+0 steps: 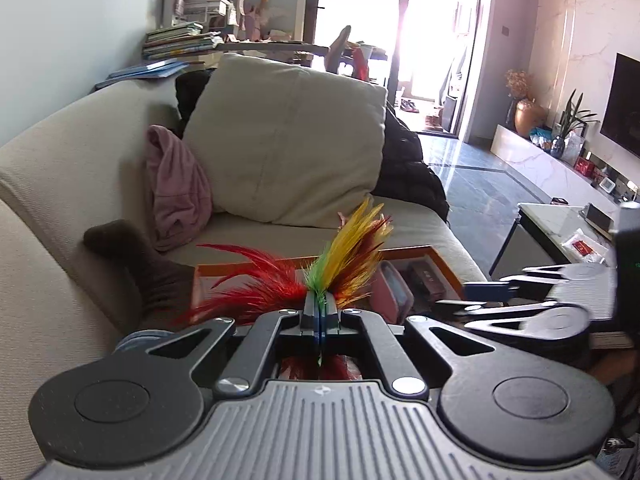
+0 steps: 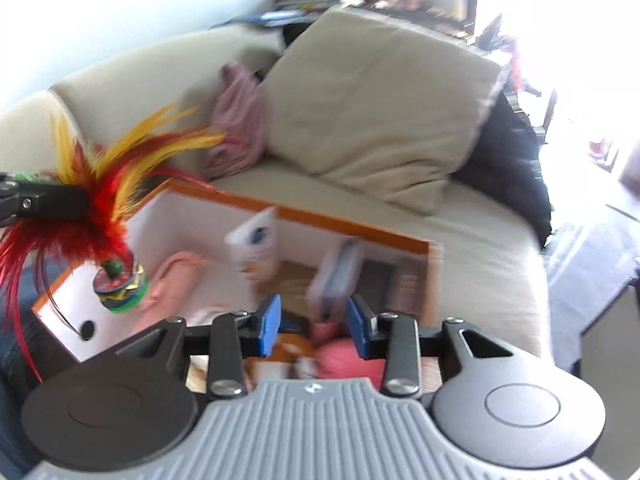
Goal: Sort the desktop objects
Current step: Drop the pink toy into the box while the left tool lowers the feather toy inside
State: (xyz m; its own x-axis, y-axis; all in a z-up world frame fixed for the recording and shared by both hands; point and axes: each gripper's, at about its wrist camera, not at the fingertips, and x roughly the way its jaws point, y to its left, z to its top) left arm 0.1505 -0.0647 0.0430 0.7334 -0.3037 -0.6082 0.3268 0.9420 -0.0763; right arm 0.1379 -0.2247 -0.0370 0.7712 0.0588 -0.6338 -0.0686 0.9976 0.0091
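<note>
The left hand-held gripper (image 1: 320, 312) clamps a feather shuttlecock (image 2: 116, 240) by its feathers, above the orange-rimmed box (image 2: 340, 224). The right hand-held gripper (image 2: 314, 322) gapes empty (half-open). Next, I judge: release it inside.

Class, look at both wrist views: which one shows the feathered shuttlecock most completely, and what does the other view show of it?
The right wrist view: the feathered shuttlecock shows whole, feathers fanned and its stacked disc base hanging, pinched by the left gripper. The left wrist view shows only feathers fanning out past the shut fingertips; the base is hidden behind the gripper.

Left claw (image 1: 320, 312): black linkage arms, silver screws, ribbed grey housing; right claw (image 2: 314, 326): blue pads
</note>
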